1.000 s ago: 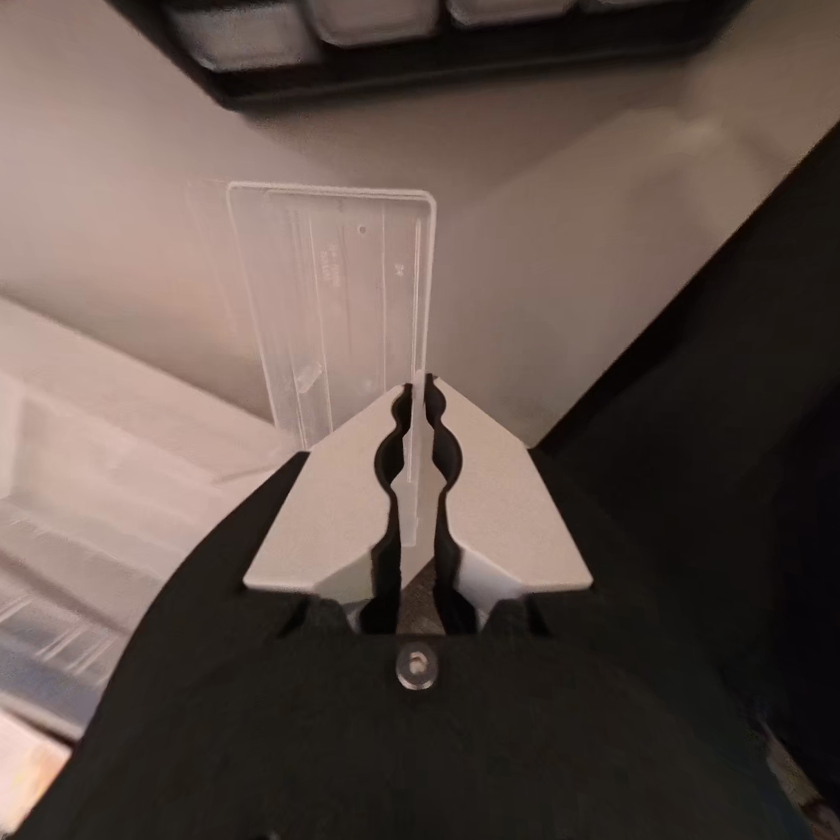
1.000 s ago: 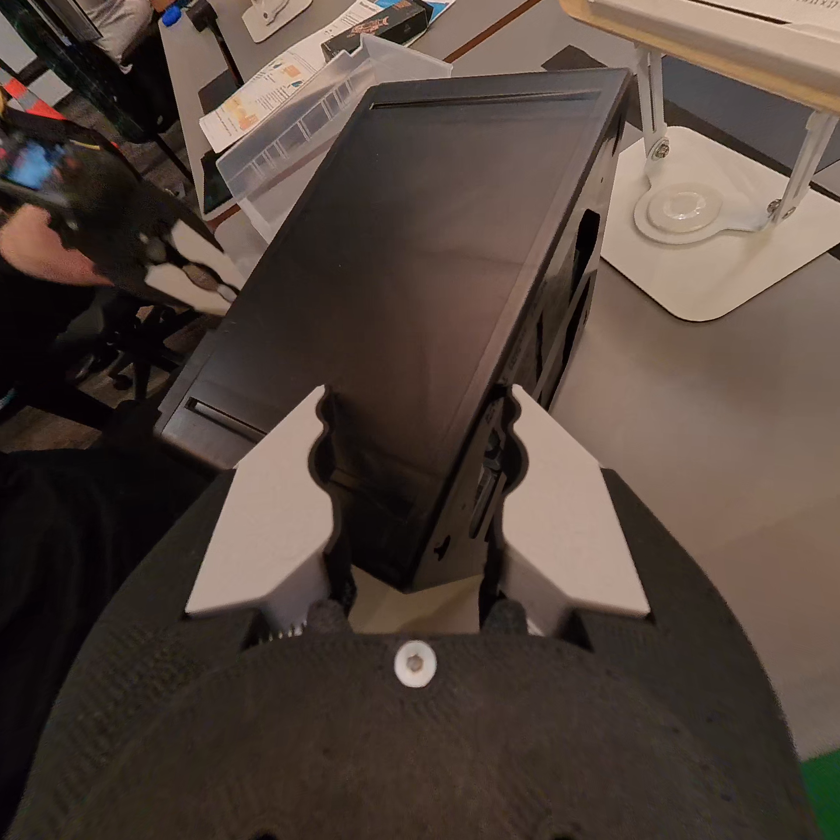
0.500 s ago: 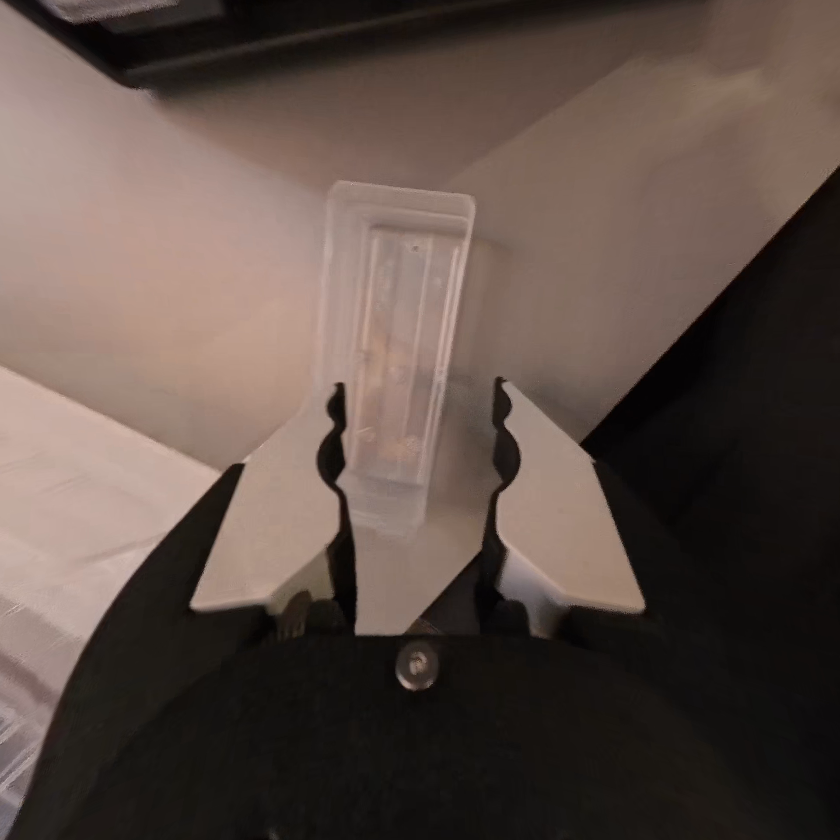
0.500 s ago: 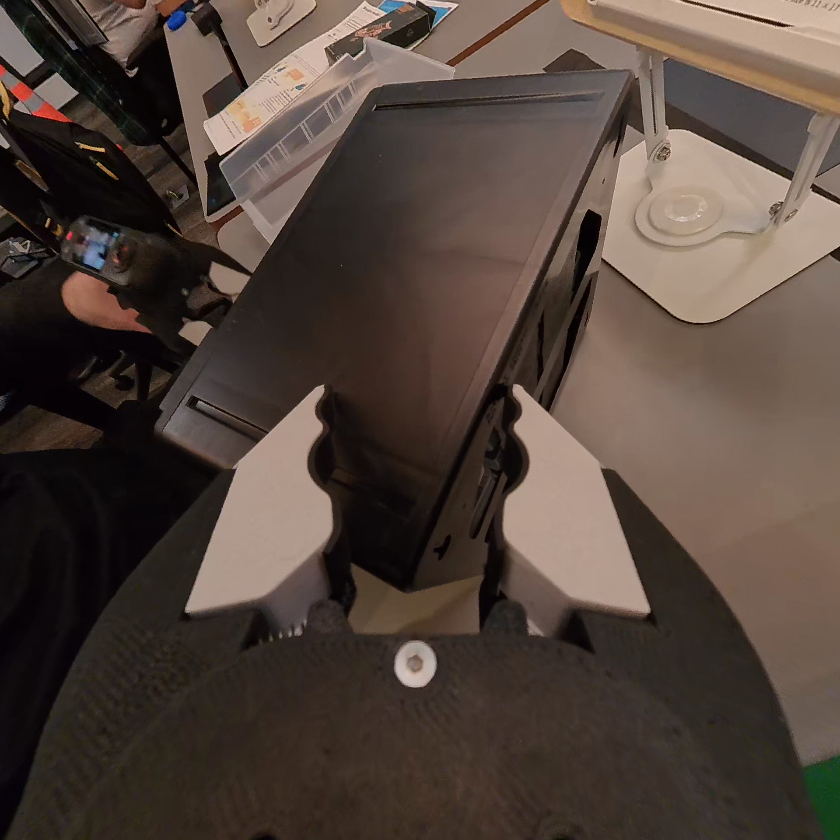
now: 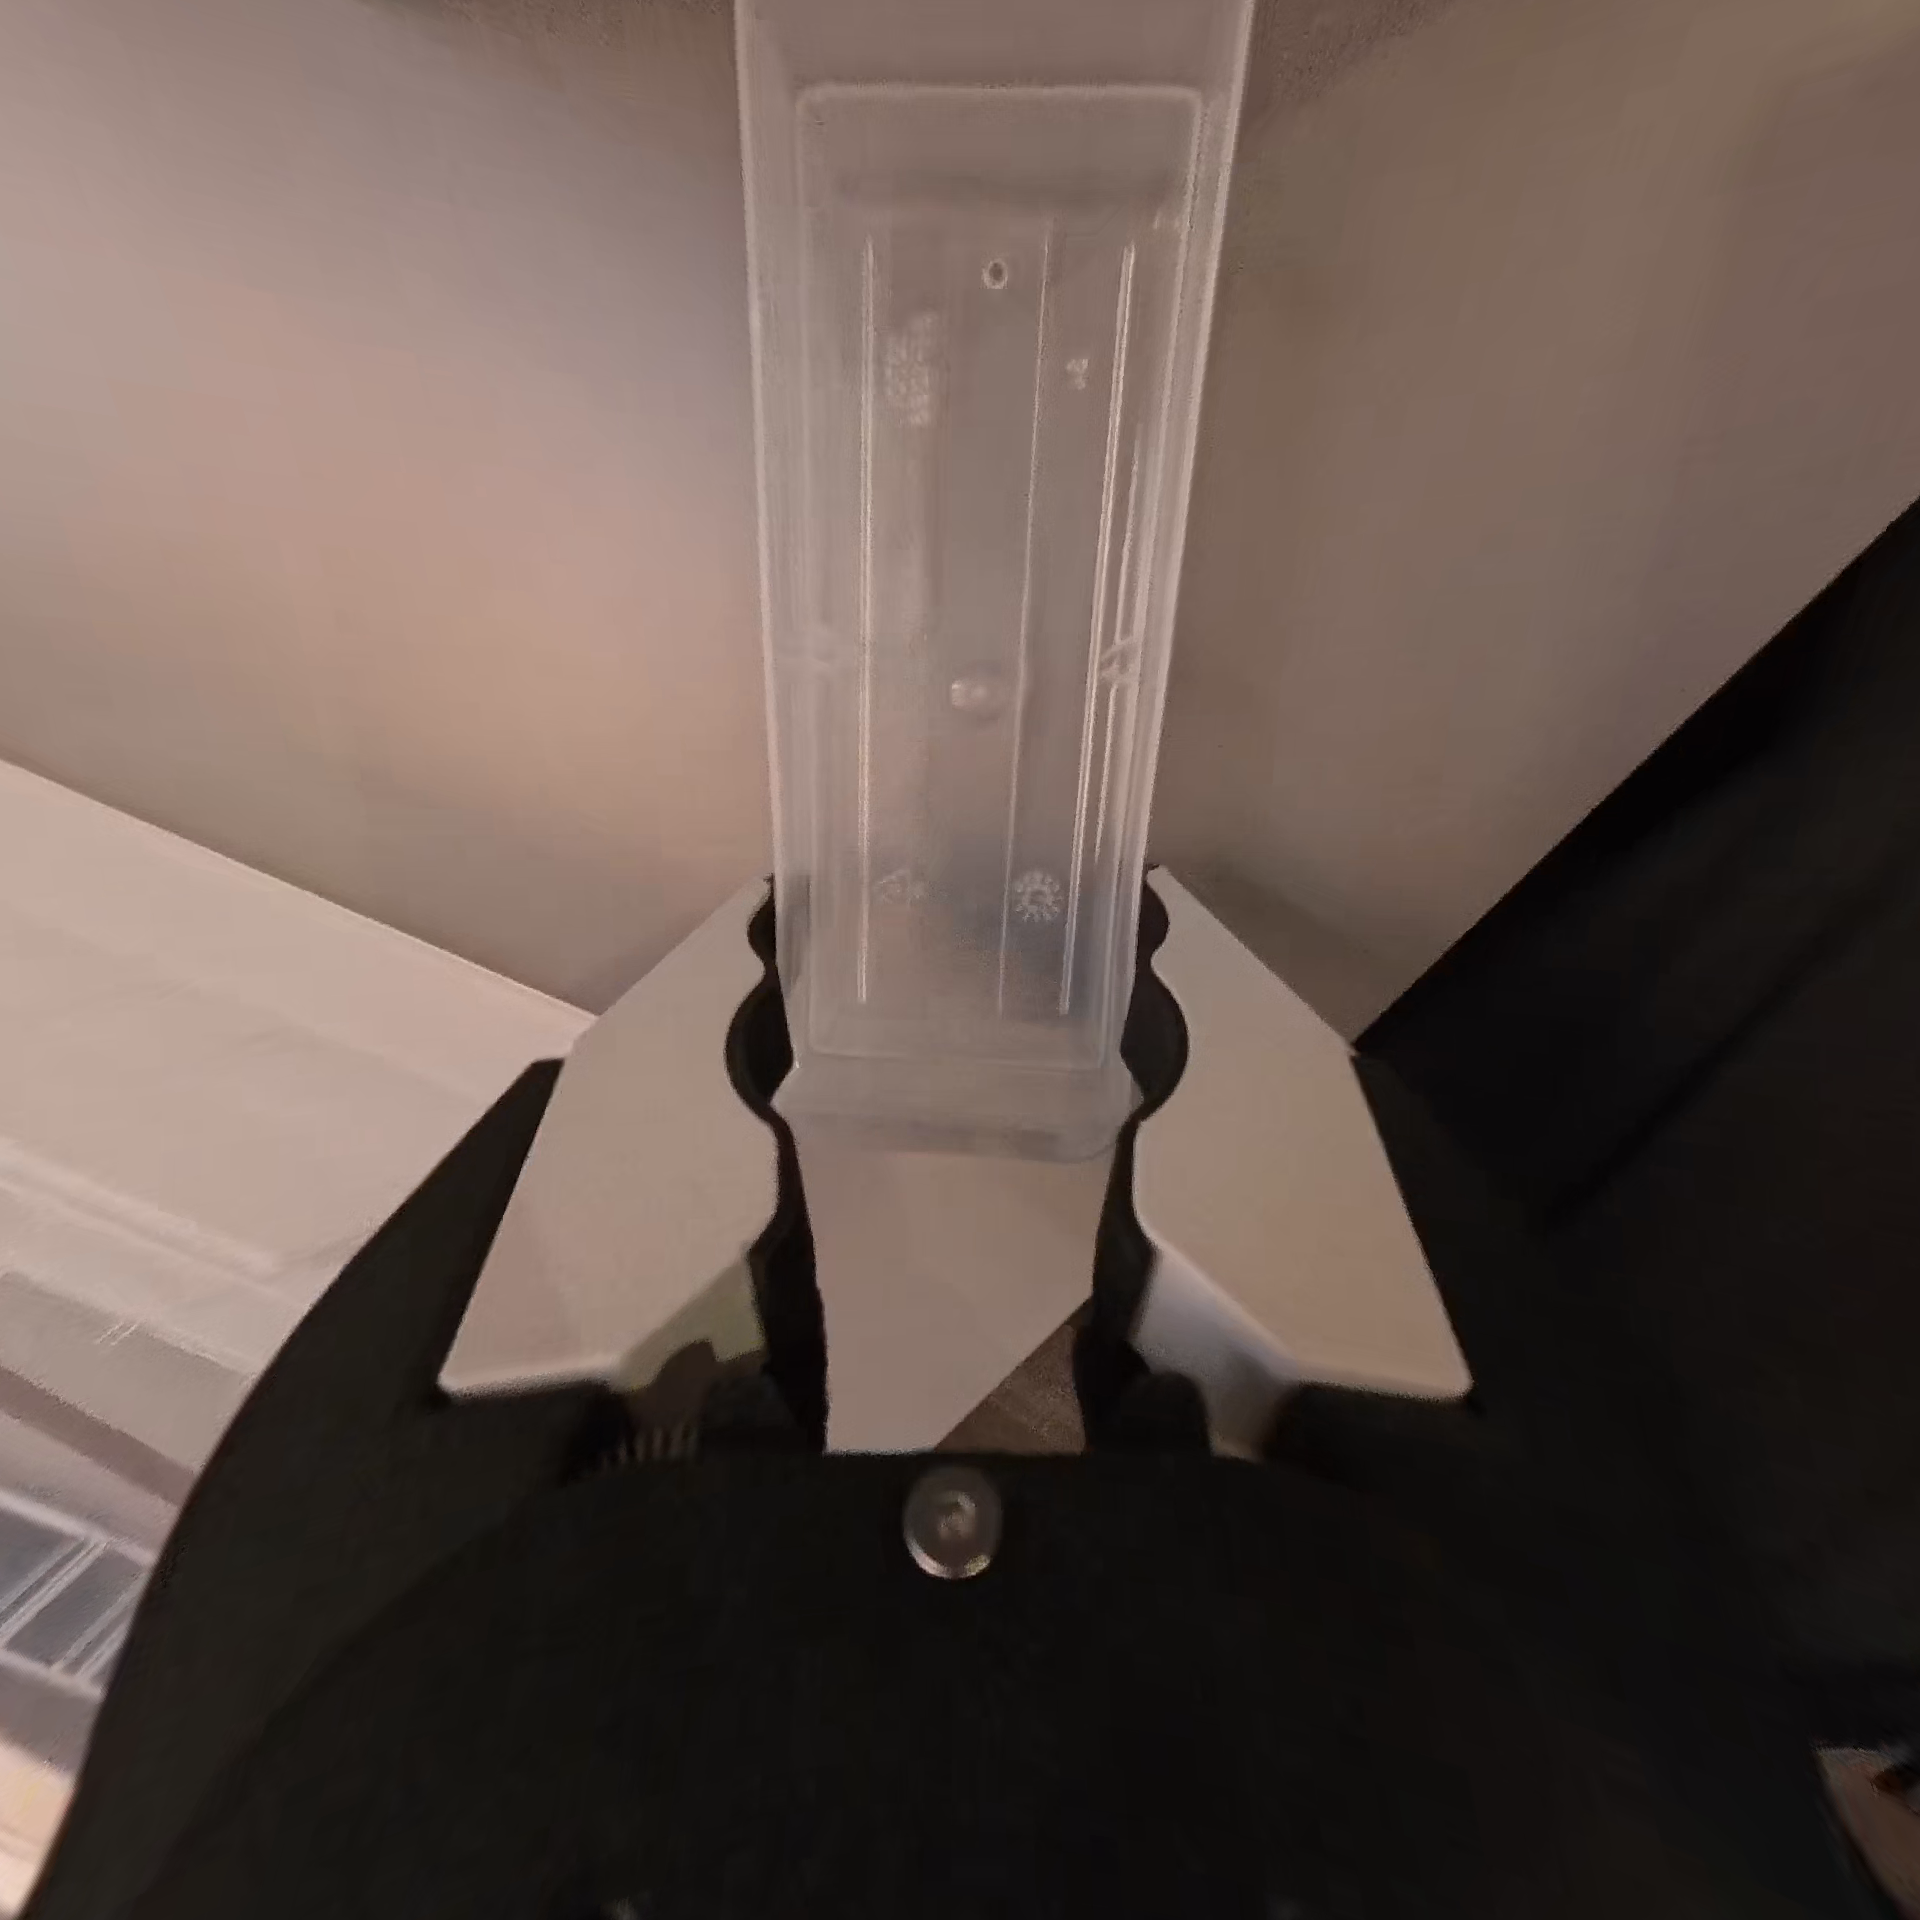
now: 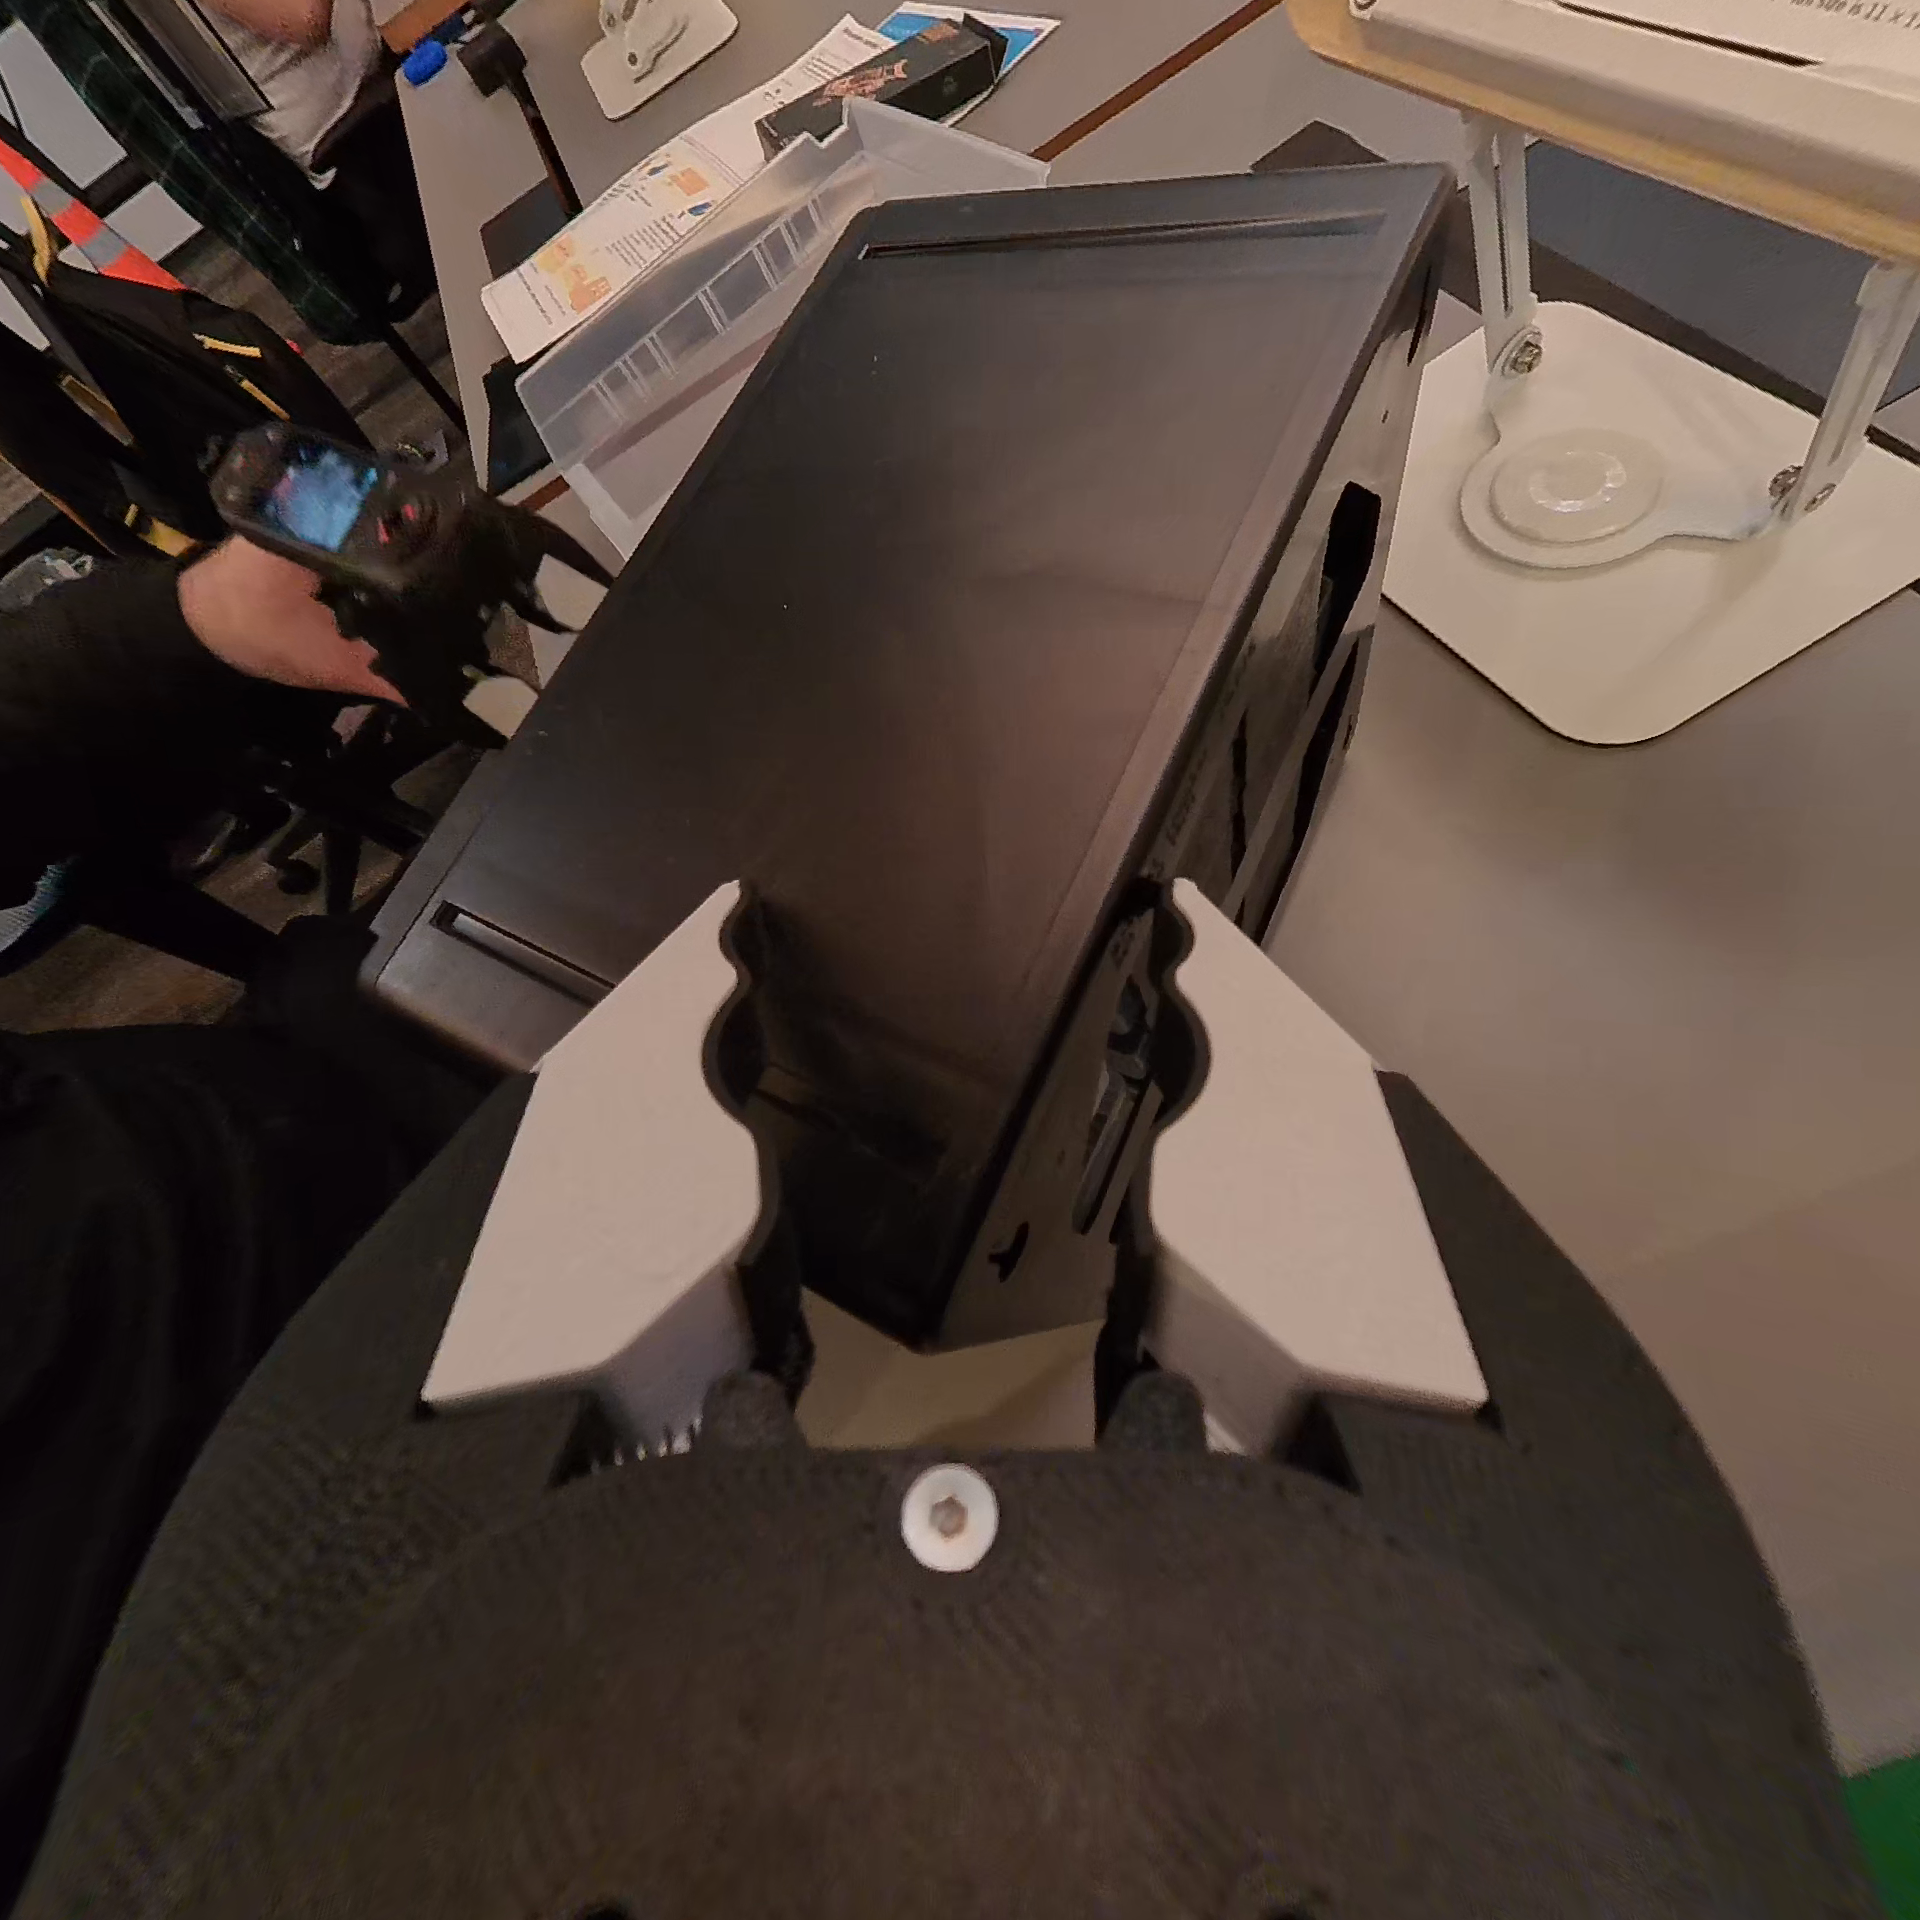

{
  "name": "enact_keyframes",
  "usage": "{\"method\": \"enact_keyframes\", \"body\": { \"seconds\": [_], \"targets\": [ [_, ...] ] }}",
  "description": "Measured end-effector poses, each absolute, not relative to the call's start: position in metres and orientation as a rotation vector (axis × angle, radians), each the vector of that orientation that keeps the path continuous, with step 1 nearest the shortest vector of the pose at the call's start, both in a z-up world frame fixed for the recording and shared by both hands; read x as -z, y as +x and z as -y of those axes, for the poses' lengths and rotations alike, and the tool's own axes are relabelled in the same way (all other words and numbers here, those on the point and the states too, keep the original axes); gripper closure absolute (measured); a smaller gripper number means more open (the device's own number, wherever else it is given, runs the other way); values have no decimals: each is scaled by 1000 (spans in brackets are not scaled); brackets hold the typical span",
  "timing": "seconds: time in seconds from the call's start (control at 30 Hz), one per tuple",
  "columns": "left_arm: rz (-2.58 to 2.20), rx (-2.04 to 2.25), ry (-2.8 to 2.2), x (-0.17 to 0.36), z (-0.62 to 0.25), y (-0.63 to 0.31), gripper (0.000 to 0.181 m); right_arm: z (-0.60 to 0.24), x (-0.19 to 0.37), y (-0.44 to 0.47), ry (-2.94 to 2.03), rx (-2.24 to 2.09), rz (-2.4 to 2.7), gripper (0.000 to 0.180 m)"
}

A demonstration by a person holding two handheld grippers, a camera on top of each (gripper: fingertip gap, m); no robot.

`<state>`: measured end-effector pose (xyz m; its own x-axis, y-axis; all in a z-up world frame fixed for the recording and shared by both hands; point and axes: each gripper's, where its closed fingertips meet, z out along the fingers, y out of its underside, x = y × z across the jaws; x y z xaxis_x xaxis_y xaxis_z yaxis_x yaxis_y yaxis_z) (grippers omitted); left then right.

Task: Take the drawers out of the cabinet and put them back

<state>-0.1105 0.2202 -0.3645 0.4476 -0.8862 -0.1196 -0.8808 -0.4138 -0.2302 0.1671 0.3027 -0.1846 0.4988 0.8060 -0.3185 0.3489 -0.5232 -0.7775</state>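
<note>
Clear plastic drawer (image 5: 977, 582) lying on the grey table (image 5: 364, 468), its near end between the left claw (image 5: 956, 997) fingers.
Left claw is parted about the drawer's width; grip uncertain. Right claw (image 6: 956, 1049) sits clamped on the black cabinet (image 6: 987, 623) corner. Moulded marks on the drawer floor are unreadable.

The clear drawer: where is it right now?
In the left wrist view, the clear drawer lies on the grey table, its near end between the left gripper's open fingers.

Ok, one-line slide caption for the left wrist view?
Left gripper, fingers spread around the near end of a clear plastic drawer lying on the grey table.
</note>
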Motion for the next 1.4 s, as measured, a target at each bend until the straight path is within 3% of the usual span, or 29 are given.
{"method": "enact_keyframes", "body": {
  "seconds": [0.37, 1.07, 1.4],
  "targets": [
    [-1383, 13, -2455, 278, -291, -94, 119, -303, 184, 167, -2085, -927, 942, 106],
    [-1497, 66, -2628, 263, -319, -92, 120, -303, 184, 168, -2077, -943, 944, 106],
    [-1368, 234, -2480, 258, -325, -78, 120, -303, 185, 169, -2073, -950, 945, 106]
  ]
}}
